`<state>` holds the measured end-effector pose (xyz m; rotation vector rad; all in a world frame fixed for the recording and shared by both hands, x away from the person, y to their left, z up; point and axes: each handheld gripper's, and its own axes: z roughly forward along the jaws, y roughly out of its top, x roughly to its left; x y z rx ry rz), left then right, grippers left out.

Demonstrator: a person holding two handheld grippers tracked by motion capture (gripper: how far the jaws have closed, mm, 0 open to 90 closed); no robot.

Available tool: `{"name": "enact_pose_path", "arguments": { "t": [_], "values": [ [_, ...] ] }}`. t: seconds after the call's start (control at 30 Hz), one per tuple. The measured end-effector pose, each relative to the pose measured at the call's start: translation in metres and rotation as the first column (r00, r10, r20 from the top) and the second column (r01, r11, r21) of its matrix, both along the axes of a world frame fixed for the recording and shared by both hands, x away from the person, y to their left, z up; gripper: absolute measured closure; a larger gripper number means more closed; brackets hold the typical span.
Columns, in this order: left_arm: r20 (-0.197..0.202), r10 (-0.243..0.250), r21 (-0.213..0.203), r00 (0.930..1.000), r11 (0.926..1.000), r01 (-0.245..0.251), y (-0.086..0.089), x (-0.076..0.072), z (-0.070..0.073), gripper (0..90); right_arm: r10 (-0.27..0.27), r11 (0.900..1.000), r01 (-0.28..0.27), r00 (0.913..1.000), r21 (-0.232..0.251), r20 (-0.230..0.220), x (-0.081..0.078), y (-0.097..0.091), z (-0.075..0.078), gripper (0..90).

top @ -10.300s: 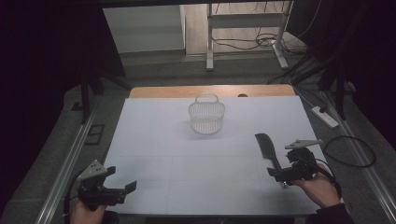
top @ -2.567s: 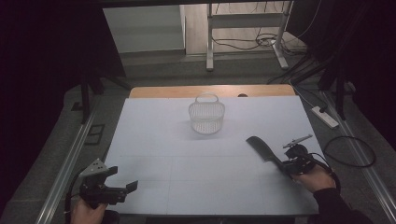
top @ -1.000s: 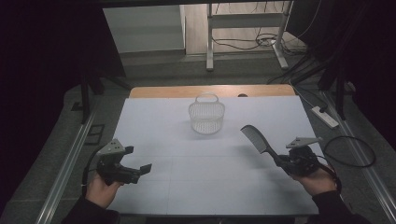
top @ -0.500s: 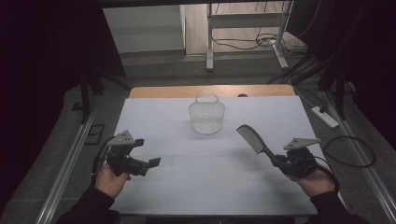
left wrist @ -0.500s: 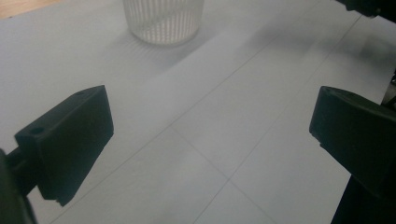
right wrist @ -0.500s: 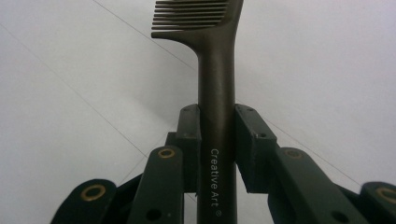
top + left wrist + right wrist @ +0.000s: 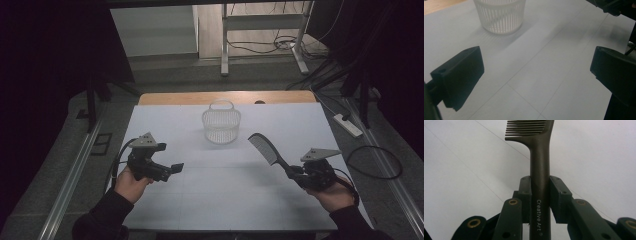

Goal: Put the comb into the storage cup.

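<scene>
Your right gripper [image 7: 540, 192] clamps the black comb [image 7: 539, 165] by its handle, pads pressed on both sides. Handle runs straight up between the jaws, "Creative Art" printed on it, teeth at the top edge. White table [image 7: 599, 157] with thin grid lines behind.

comb [image 7: 539, 165] teeth past right gripper view's top edge

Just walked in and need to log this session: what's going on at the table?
A person works two hand-held grippers over a white table. The right gripper is clamped on the handle of a black comb, its toothed end raised toward a white slatted basket at the far middle. The left gripper is open and empty, its fingers pointing toward the basket.
</scene>
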<state>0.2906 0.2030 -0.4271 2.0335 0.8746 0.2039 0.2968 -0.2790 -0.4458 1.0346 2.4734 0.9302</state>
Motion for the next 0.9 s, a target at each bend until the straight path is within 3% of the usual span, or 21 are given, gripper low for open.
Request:
{"name": "enact_pose_path", "arguments": {
  "t": [0.33, 0.5, 0.9],
  "values": [
    [0.002, -0.019, 0.0, 0.9998, 0.9998, 0.019, -0.018, 0.011, 0.009, 0.0, 0.027, 0.9994, -0.028, 0.9996, 0.023, 0.01, -0.002, 0.009, 0.002, 72.4],
    [-0.017, -0.025, 0.031, 0.9995, 0.9992, 0.026, -0.028, 0.017, 0.012, 0.0, 0.045, 0.9985, -0.045, 0.9989, 0.029, 0.014, -0.003, 0.015, 0.002, 72.3],
    [-0.01, -0.053, 0.018, 0.9985, 0.9984, 0.054, -0.047, 0.031, 0.02, 0.0, 0.079, 0.996, -0.079, 0.9967, 0.04, 0.022, -0.005, 0.031, 0.003, 72.4]
  ]
}}
